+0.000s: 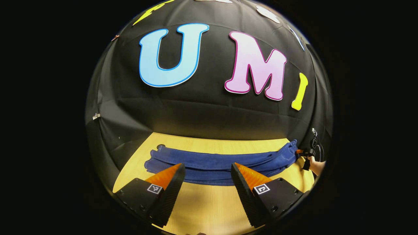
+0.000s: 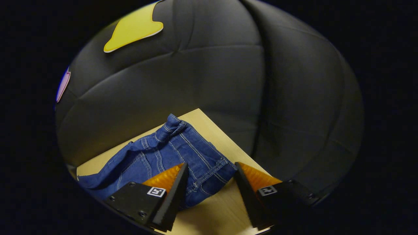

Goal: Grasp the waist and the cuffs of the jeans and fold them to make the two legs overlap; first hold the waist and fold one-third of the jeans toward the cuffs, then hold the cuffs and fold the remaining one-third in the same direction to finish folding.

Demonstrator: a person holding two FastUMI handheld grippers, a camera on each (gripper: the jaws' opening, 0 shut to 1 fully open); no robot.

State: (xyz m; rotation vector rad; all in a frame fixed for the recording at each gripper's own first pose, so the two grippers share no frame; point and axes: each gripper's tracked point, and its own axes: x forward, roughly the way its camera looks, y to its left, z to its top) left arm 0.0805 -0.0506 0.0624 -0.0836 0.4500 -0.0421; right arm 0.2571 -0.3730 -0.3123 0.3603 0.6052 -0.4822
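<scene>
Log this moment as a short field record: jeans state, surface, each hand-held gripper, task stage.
jeans: blue, lengthwise on the table, legs seemingly overlapped
table: light wood
left hand-held gripper: open, facing the jeans' long edge
right hand-held gripper: open, at the waist
stage: thirds folds not yet done

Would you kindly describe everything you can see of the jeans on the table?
The jeans are dark blue denim with pale contrast stitching, lying flat and stretched lengthwise across the light wooden table, legs seemingly stacked one over the other. In the right gripper view the waist end is rumpled, with seams and a waistband edge showing, near the table's corner. The left gripper and right gripper are both open, with the denim's near edge between their fingers.
</scene>
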